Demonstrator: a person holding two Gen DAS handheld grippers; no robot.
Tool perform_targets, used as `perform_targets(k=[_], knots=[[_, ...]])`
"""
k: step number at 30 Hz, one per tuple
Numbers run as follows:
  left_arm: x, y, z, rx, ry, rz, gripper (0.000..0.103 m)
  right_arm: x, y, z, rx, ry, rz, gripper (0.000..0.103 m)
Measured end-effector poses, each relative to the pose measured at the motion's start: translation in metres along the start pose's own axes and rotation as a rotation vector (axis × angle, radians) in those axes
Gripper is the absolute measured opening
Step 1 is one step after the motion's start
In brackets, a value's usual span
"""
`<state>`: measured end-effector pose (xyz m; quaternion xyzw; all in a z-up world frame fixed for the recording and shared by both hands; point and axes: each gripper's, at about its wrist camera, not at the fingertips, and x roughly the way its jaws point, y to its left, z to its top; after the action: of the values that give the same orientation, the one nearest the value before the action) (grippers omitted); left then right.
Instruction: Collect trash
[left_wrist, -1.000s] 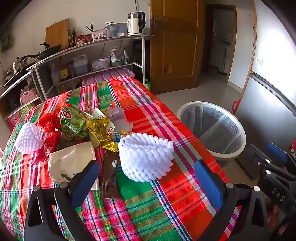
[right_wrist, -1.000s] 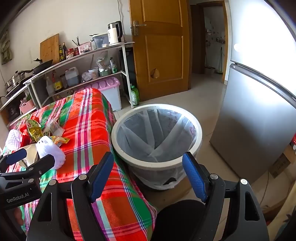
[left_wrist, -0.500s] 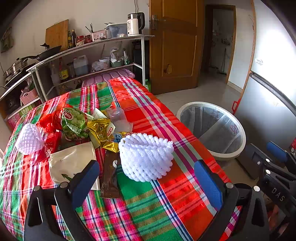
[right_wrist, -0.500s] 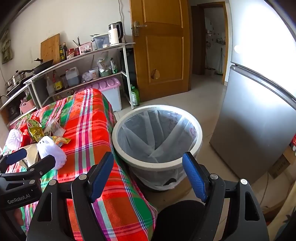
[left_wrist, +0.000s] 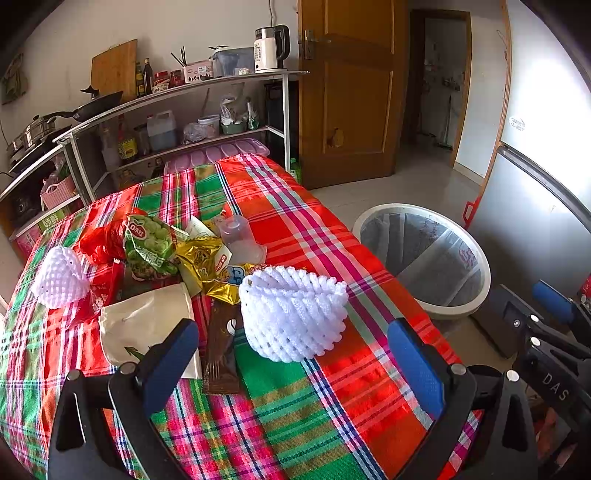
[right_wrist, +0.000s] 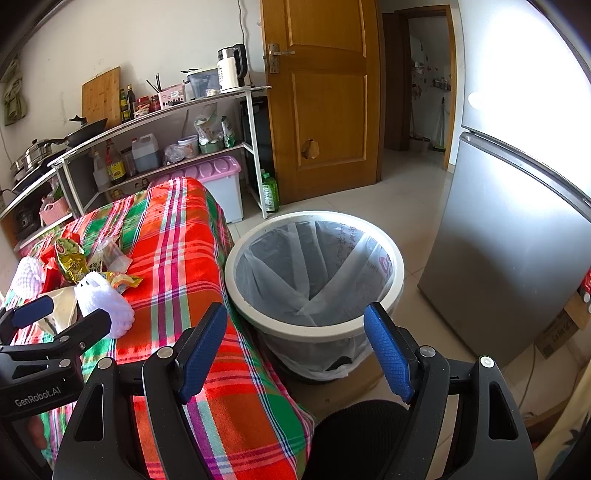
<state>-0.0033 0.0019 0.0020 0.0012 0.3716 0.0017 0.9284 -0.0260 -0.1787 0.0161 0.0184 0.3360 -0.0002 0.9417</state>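
A white foam fruit net lies on the plaid tablecloth just ahead of my left gripper, which is open and empty. Behind it lies a trash pile: a brown wrapper, a cream paper bag, gold wrappers, a green snack bag, a clear plastic cup and a second foam net. My right gripper is open and empty, off the table's right edge, facing the white lined trash bin on the floor.
A metal shelf rack with pans, bottles and a kettle stands behind the table. A wooden door and a grey fridge flank the bin. The left gripper also shows in the right wrist view.
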Motion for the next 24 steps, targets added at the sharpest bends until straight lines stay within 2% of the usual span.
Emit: perform_targets(k=[24], knots=[[-0.0034,0.0003,-0.0005,0.001,-0.001,-0.002,0.103,-0.0032,-0.0001,0.0024,-0.006,-0.005,0.000,0.077]])
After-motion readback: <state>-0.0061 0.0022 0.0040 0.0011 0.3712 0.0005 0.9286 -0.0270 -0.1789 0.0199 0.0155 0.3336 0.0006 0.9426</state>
